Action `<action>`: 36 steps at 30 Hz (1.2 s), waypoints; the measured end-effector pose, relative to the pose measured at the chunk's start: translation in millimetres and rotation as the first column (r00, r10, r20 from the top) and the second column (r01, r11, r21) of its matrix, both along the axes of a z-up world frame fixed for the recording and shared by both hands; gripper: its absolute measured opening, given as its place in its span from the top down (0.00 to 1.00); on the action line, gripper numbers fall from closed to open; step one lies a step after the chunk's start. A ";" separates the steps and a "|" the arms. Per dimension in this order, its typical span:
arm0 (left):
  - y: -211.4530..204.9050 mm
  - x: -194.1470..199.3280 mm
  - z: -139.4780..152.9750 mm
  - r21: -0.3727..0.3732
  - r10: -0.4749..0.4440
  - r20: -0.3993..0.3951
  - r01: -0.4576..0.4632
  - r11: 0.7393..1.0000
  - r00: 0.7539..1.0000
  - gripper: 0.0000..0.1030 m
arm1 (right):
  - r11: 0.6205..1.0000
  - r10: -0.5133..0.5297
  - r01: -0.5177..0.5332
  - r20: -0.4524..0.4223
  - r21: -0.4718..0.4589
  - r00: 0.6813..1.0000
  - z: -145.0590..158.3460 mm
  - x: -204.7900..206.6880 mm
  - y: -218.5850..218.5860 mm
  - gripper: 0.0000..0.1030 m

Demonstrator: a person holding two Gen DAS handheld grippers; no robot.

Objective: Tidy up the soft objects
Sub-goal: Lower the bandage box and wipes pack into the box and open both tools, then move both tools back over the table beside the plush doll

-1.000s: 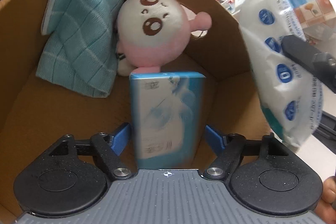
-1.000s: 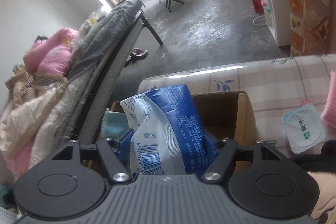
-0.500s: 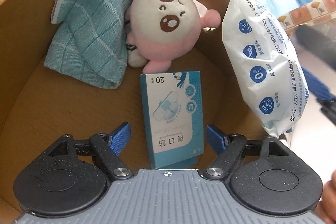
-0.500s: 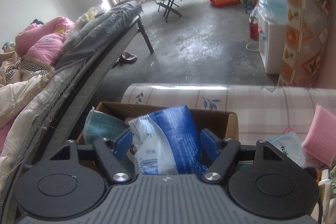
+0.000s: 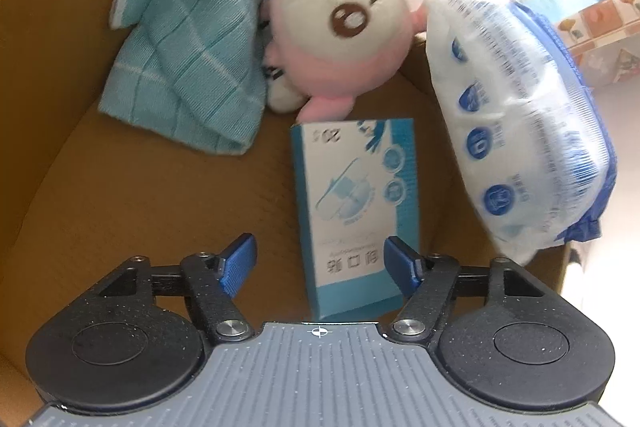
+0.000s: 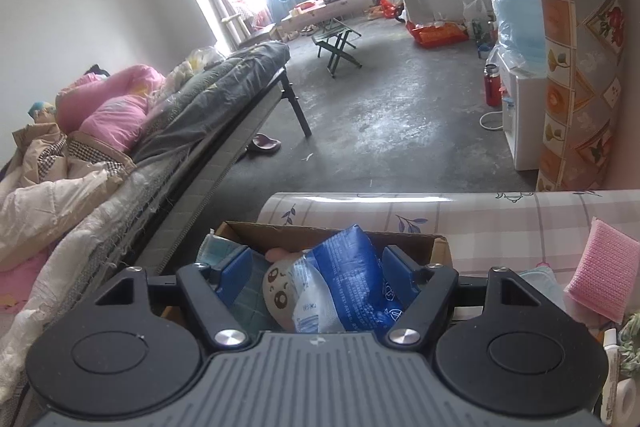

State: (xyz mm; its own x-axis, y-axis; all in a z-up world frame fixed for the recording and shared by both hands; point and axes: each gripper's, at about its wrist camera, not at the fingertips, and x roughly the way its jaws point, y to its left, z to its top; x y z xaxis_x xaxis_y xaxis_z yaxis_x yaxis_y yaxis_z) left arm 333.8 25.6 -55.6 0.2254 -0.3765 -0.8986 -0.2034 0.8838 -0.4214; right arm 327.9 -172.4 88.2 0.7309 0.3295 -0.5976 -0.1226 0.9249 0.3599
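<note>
Two packs had just gone into the cardboard box (image 5: 48, 75): my left gripper (image 5: 320, 263) had let go of the blue plaster box (image 5: 354, 211), which lay flat on the floor below the pink plush (image 5: 340, 39), and its fingers stood wide. My right gripper (image 6: 316, 281) had spread too, leaving the wipes pack (image 5: 520, 131) against the right wall. Beside the teal cloth (image 5: 192, 39), four items were stowed.

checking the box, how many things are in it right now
4: teal towel far left, plush toy far middle, blue carton centre, wipes pack right. Some may be hidden.
</note>
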 end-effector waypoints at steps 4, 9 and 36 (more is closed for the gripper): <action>6.1 -8.3 6.6 0.015 0.016 -0.002 -0.016 1.000 1.000 0.33 | 1.000 0.002 -0.002 0.016 0.013 1.000 4.4 -5.8 -5.7 0.27; 19.5 -17.9 18.6 -0.009 0.052 0.009 -0.052 0.999 0.999 0.31 | 0.999 0.002 -0.002 0.021 0.036 1.000 3.4 -13.4 -12.7 0.27; 26.5 -142.6 100.0 -0.024 -0.063 0.374 0.078 0.997 0.925 0.05 | 0.987 0.052 -0.079 0.187 0.142 0.981 8.3 -206.3 -92.4 0.00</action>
State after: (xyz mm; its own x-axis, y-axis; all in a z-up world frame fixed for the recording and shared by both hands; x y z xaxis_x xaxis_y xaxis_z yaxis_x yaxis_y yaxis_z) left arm 191.2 52.1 44.4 0.5129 -0.4355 -0.7398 0.0370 0.8722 -0.4878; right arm 121.6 -264.8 96.5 0.7967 0.4553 -0.3974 -0.2576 0.8507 0.4582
